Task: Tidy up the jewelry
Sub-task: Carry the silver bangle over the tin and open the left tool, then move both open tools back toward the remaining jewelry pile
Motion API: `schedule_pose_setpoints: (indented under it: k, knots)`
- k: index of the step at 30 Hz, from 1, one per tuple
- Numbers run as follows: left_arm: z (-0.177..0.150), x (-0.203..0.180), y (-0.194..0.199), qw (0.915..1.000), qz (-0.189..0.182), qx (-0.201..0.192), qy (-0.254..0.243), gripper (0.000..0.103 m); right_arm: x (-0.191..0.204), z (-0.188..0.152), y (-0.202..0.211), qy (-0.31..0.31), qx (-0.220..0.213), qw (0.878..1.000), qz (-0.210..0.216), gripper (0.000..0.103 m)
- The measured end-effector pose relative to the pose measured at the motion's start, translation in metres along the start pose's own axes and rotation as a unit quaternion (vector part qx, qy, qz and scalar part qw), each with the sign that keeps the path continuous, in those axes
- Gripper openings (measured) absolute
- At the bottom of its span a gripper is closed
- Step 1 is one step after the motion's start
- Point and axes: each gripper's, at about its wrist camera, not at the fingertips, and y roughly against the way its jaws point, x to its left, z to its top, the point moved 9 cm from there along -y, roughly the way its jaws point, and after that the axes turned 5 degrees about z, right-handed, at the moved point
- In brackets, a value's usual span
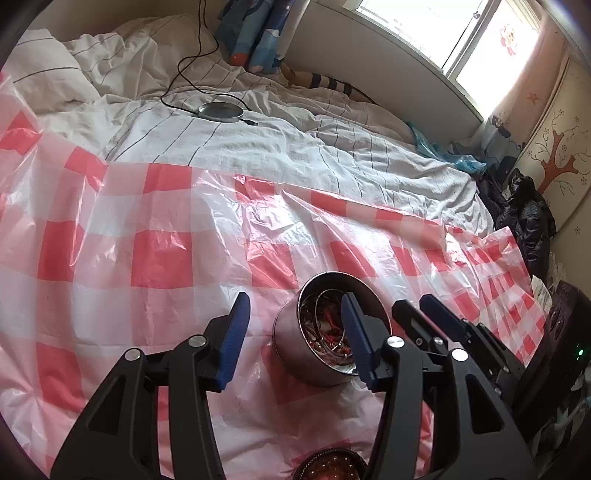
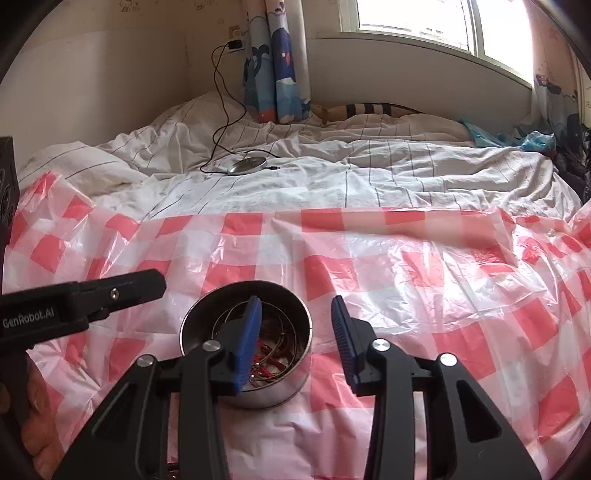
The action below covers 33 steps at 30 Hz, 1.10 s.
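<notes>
Rumpled white striped bedding (image 2: 369,173), bright window (image 2: 424,22), cartoon curtain (image 2: 277,74), beige wall (image 2: 110,81)

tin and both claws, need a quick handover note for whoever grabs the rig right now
Left claw: open, nothing held, hovering by the tin's left side.
Right claw: open, nothing held, one finger over the tin's mouth.
Tin: open, upright on the checked sheet, with bangles and red pieces inside.
Beaded piece: on the sheet at the near edge of the left view, outside the tin.
Done: some jewelry is in the tin.
Left: probably the beaded piece; no lid in view.
</notes>
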Motion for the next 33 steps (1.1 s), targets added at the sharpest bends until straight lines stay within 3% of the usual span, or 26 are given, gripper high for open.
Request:
schedule_pose_setpoints:
  k: [3, 5, 7, 11, 16, 20, 25, 33]
  knots:
    - [-0.008, -0.005, 0.008, 0.9999, -0.002, 0.000, -0.012, 0.058, -0.005, 0.006, 0.027, -0.010, -0.023, 1.000, 0.006, 0.042]
    - [-0.017, -0.006, 0.016, 0.9998, -0.002, 0.000, -0.020, 0.061, -0.008, 0.006, 0.045, -0.017, -0.034, 0.999, 0.011, 0.055]
    - [-0.033, -0.002, 0.025, 0.9997, 0.004, 0.005, -0.023, 0.065, -0.011, -0.001, 0.063, -0.024, -0.040, 0.999, 0.017, 0.061]
    - [-0.058, 0.014, 0.036, 0.9996, 0.020, 0.018, -0.013, 0.067, -0.023, -0.029, 0.097, -0.043, -0.039, 0.998, 0.016, 0.072]
    - [-0.084, 0.030, 0.067, 0.9994, 0.031, 0.002, 0.016, 0.072, -0.054, -0.066, 0.136, -0.096, -0.038, 0.995, -0.008, 0.083]
    - [-0.103, 0.030, 0.085, 0.9993, 0.023, -0.005, 0.029, 0.076, -0.077, -0.101, 0.144, -0.137, -0.003, 0.990, -0.039, 0.084]
    - [-0.113, 0.026, 0.094, 0.9994, 0.028, -0.007, 0.020, 0.079, -0.073, -0.111, 0.154, -0.143, -0.012, 0.988, -0.056, 0.084]
    - [-0.126, 0.031, 0.104, 0.9993, 0.036, 0.005, 0.009, 0.083, -0.043, -0.118, 0.149, -0.139, 0.001, 0.990, -0.035, 0.088]
